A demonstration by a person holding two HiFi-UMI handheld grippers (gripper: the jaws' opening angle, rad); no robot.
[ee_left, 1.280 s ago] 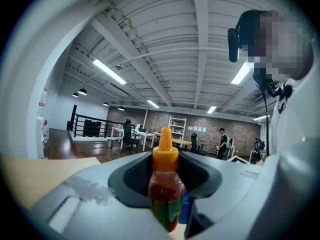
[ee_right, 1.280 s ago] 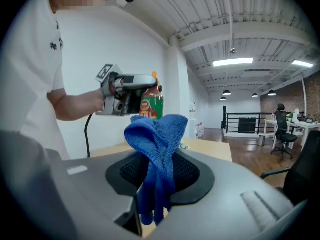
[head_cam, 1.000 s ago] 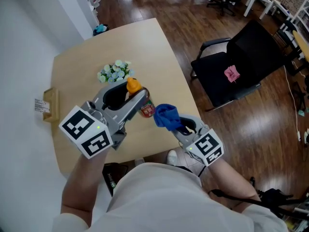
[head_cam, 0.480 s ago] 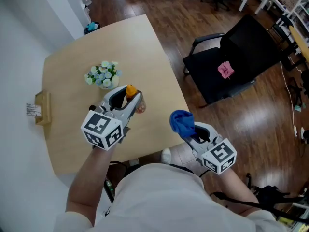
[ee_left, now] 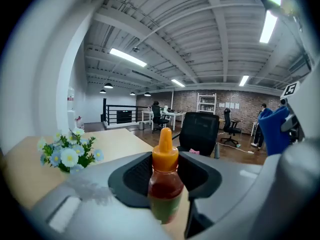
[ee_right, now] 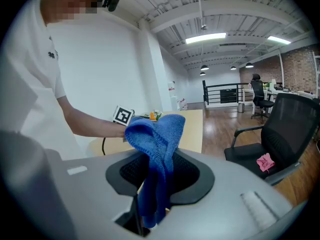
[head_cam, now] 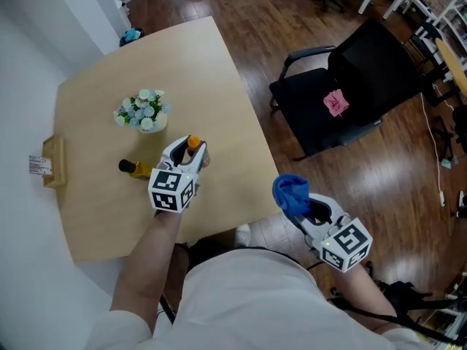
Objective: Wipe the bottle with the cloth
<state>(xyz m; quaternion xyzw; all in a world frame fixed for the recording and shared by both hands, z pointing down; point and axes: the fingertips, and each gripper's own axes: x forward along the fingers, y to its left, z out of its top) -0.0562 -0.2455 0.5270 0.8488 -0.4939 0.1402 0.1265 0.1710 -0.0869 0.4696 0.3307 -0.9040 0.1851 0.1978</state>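
left claw (head_cam: 194,152) and right claw (head_cam: 305,208) both loaded, well apart

the left claw is closed tight on a clear squeeze bottle of red sauce with an orange nozzle cap (ee_left: 164,184). it holds the bottle upright over the light wooden tabletop (head_cam: 95,115), near a small bunch of white and pale blue flowers (head_cam: 142,111); whether the base touches the wood i cannot tell. the right claw is clamped on a crumpled blue knitted cloth (ee_right: 156,149), out past the tabletop's edge above the dark wooden floor (head_cam: 241,20).
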